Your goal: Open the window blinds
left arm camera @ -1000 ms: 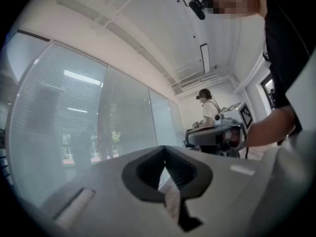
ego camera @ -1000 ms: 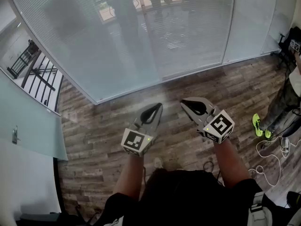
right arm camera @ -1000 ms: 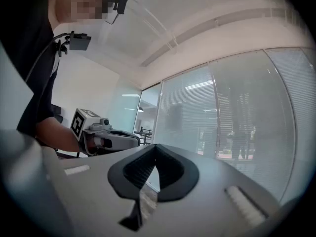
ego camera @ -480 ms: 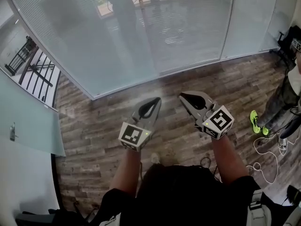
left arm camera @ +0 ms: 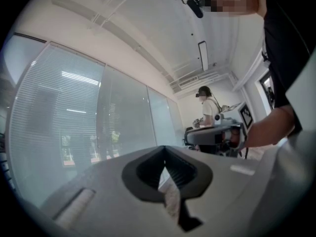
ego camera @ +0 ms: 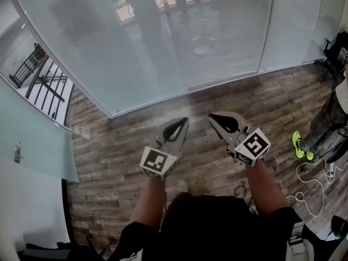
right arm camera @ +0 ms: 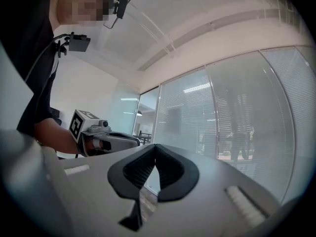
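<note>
The closed slatted window blinds [ego camera: 163, 37] cover the glass wall ahead, above the wood floor. Both grippers are held side by side at waist height, pointing toward the blinds and some way short of them. My left gripper [ego camera: 182, 122] is shut with nothing in it, its tips meeting in the left gripper view [left arm camera: 164, 147]. My right gripper [ego camera: 212, 117] is also shut and empty, tips together in the right gripper view [right arm camera: 155, 146]. Each gripper view shows the other gripper beside it, the right gripper [left arm camera: 217, 135] and the left gripper [right arm camera: 106, 141], with the blinds [left arm camera: 59, 122] [right arm camera: 237, 127] beyond.
A frosted glass panel [ego camera: 32, 145] stands at the left, with a black railing [ego camera: 43, 80] behind it. At the right stands a person in bright green shoes [ego camera: 297, 144], with white cables [ego camera: 312, 184] on the floor. Another person [left arm camera: 208, 105] stands further back.
</note>
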Demonstrator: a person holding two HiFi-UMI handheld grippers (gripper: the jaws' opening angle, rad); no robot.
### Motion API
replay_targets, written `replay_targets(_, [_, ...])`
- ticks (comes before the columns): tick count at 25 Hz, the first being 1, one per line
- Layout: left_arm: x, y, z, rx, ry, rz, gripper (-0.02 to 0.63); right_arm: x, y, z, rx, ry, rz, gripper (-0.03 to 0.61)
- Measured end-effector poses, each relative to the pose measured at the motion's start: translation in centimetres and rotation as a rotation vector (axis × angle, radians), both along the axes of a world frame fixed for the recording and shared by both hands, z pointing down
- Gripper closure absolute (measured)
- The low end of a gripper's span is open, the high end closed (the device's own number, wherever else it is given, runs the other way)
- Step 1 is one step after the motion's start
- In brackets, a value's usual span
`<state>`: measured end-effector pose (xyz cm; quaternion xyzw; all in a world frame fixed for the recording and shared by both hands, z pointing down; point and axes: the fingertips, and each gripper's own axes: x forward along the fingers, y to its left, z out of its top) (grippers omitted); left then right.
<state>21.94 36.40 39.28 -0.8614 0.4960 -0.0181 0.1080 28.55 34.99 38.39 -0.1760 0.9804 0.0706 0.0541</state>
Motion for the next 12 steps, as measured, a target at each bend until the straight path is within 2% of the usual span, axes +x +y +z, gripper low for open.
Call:
replay_targets(8, [-0.8,0.3,0.6,-0.026,0.006,-0.007,0.609,-1.0,0.3,0.3,-0.001,0.024,-0.011,0.574])
replay_targets(12, [-2.0,0.2,0.6,-0.014,0.018,-0.024,0.611,-1.6,-0.3,1.1,-0.002,0.046,-0.012,0.574])
